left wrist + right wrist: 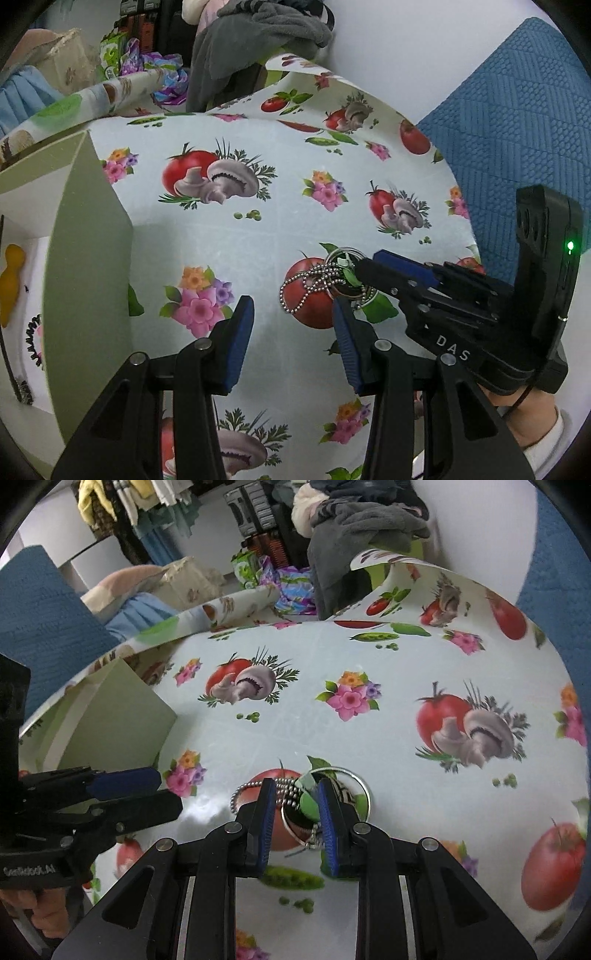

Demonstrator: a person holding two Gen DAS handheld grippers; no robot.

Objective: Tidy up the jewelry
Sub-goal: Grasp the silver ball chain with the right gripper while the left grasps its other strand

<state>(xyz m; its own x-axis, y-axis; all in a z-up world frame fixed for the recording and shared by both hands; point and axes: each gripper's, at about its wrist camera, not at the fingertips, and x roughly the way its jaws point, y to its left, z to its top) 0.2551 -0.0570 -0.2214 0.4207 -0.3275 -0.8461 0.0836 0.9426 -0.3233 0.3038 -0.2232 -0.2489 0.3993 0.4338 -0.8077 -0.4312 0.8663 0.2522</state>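
A silver ball-chain necklace (pixel 310 282) lies tangled with metal ring bangles (pixel 345 254) and a green leaf charm (pixel 308 801) on the printed tablecloth. My right gripper (pixel 297 794) is open, its blue pads on either side of the chain and charm, close over the pile; it also shows in the left wrist view (pixel 360 267). My left gripper (pixel 291 317) is open and empty, just left of the jewelry; it shows in the right wrist view (pixel 159 790). A green-walled box (pixel 88 236) with a white inside stands at the left, holding a yellow piece (pixel 11 284) and a dark beaded item (pixel 31 332).
The tablecloth (pixel 258 229) has tomato, mushroom and flower prints. A blue textured cushion (pixel 517 122) lies at the right edge. Grey clothing (pixel 258 33) and bags pile up behind the table's far edge.
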